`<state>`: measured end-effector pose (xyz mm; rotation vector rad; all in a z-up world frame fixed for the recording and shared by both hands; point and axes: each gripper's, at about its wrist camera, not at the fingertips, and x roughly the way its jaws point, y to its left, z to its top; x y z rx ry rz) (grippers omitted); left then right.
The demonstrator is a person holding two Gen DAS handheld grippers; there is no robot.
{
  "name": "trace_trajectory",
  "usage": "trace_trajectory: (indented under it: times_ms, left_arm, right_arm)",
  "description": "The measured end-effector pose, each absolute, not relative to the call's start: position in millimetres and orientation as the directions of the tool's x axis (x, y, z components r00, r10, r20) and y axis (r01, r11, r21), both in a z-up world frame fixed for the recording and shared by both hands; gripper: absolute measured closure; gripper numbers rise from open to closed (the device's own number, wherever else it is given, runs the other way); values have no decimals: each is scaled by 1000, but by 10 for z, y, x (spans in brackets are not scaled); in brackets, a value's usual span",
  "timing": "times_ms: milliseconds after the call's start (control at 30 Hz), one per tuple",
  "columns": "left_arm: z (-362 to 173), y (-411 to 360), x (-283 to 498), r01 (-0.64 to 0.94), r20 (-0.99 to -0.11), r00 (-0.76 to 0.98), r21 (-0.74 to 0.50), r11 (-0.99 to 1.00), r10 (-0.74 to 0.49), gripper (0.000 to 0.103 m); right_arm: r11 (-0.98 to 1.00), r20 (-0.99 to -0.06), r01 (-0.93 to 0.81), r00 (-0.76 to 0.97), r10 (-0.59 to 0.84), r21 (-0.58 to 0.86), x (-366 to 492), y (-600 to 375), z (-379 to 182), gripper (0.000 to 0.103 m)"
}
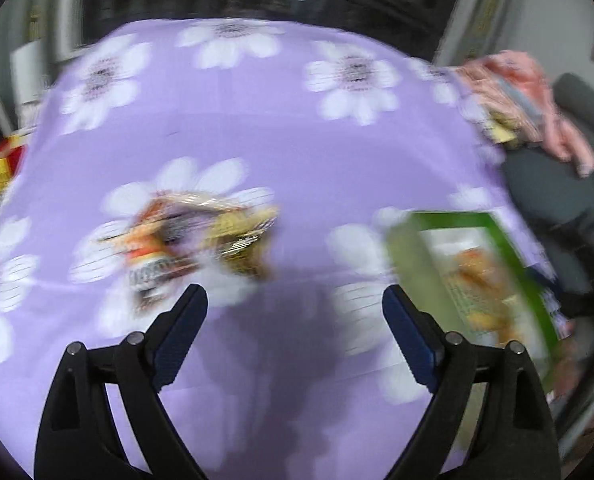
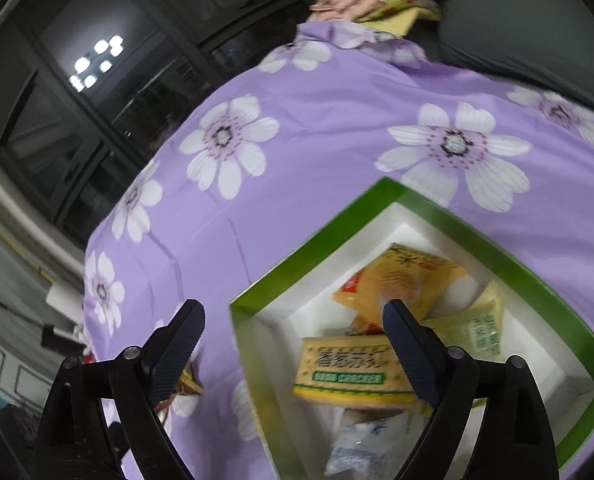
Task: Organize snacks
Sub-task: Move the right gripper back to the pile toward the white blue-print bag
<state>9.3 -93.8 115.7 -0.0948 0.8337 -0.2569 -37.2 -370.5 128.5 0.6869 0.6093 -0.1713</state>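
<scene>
Snacks: two loose packs (image 1: 201, 236) lie on the purple flower cloth (image 1: 297, 152), blurry, maybe cookies.
Green box (image 2: 497, 256): on the counter, with a cracker pack (image 2: 349, 372) and other packs inside.
Left claw (image 1: 295, 312): wide apart, holding nothing.
Right claw (image 2: 293, 320): wide apart, holding nothing, over the box edge.

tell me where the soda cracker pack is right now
In the right wrist view, the soda cracker pack lies inside the green box, below an orange-yellow packet and above a white wrapper.
</scene>
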Motion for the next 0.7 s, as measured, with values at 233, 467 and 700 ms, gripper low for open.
trace_trajectory:
  times_ms: [233,467,700]
  left_arm:
    - [731,31,242,-116,-809,575,-230,966,-123,14]
    - [713,694,225,-265,-818,560,-328,907,-132,14]
    - [754,833,234,-269,-820,565,-286,920,-91,14]
  right_arm:
    - [909,-573,207,819,40,360,-224,-2990,1484,12]
    - [997,-654,-39,753,75,69,349,-1826,1430,17]
    - [931,-752,-281,659,13,-231,1009,-952,1119,26]
